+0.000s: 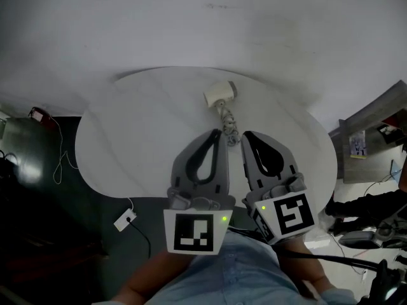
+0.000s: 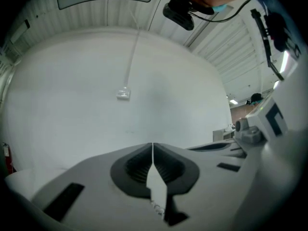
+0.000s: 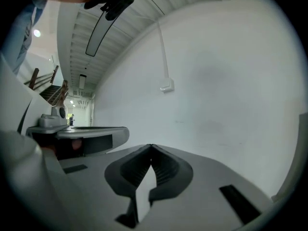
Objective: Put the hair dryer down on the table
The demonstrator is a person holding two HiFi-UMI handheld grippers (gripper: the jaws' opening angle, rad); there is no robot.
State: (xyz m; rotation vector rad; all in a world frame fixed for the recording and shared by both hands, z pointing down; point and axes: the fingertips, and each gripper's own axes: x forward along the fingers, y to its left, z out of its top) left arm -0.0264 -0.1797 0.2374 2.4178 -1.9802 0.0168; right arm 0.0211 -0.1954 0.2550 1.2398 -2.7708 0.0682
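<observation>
holding both grippers side by side above the near half of the round white tabletop [image 1: 127, 138], you've got nothing in either one. left gripper [image 1: 219, 133]: jaws pressed together, tips meeting, empty; its own view shows the closed tips against a plain white wall [image 2: 72, 105] with a small box [image 2: 123, 94] and a thin cable hanging above it. right gripper [image 1: 244, 136]: same state, jaws closed tip to tip on nothing, same wall ahead. hair dryer [image 1: 219, 94] lies on the tabletop toward the far edge, just beyond the jaw tips and clear of both. its coiled cord [image 1: 227, 121] runs from it back toward you and ends roughly between the two sets of tips; can't tell whether it touches them. small white plug block [image 1: 124, 220] with a lead sits on the dark floor off the tabletop's near-left edge.
</observation>
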